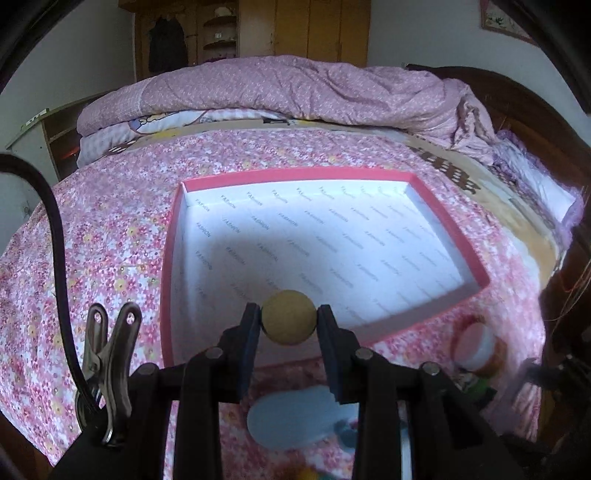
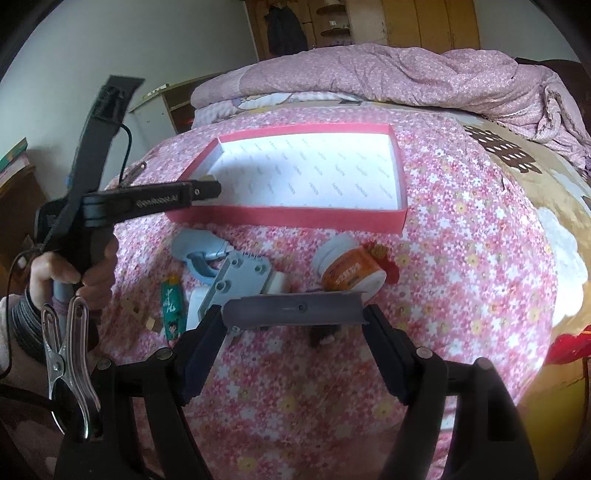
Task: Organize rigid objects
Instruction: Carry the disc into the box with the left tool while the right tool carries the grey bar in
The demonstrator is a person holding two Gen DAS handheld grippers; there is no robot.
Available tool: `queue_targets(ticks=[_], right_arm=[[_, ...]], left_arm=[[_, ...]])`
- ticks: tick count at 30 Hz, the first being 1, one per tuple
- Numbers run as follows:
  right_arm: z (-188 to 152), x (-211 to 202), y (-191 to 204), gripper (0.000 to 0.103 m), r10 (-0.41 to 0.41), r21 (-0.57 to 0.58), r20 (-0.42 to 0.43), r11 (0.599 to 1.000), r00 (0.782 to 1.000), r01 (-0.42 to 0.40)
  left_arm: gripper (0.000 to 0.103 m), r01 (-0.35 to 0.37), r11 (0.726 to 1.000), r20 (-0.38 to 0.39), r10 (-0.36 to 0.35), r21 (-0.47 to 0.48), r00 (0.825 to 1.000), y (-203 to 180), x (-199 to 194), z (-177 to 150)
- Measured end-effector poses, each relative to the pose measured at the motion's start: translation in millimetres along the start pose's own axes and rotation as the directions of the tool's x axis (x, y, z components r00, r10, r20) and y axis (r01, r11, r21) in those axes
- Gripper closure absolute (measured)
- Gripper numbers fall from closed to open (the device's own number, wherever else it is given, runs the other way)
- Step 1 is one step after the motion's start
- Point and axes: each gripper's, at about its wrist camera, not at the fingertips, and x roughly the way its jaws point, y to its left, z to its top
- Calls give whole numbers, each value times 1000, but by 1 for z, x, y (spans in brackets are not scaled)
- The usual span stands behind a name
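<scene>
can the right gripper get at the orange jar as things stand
Probably not yet. The right gripper is already clamped across a grey bar, so it has no free grip. The way itself looks clear: the orange jar lies on its side on the floral bedspread, just beyond the bar.

The left camera is sitting close above the near edge of the red box [image 1: 458,236], looking down and forward across the bed [image 1: 110,240]. The right camera is sitting farther back, looking the same way. Both are seeing the box [image 2: 288,216], the bed [image 2: 461,240] and the far cupboard [image 2: 424,22].
</scene>
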Motion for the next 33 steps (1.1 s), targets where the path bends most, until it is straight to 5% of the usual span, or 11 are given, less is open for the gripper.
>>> queue_targets(ticks=[4, 10, 21, 33], right_arm=[[8, 1, 0, 26, 1, -3, 14, 1000, 1000, -1], [22, 10, 0, 26, -17, -32, 19, 999, 1000, 17], [77, 46, -26, 26, -88, 25, 42, 996, 995, 87], [88, 82, -32, 26, -139, 27, -14, 990, 990, 139]], left_arm=[[68, -26, 1000, -7, 26, 6, 1000, 1, 8, -3], [44, -34, 999, -13, 34, -17, 999, 10, 12, -4], [40, -49, 997, -28, 47, -53, 998, 21, 15, -6], [40, -43, 999, -34, 42, -27, 999, 21, 18, -4]])
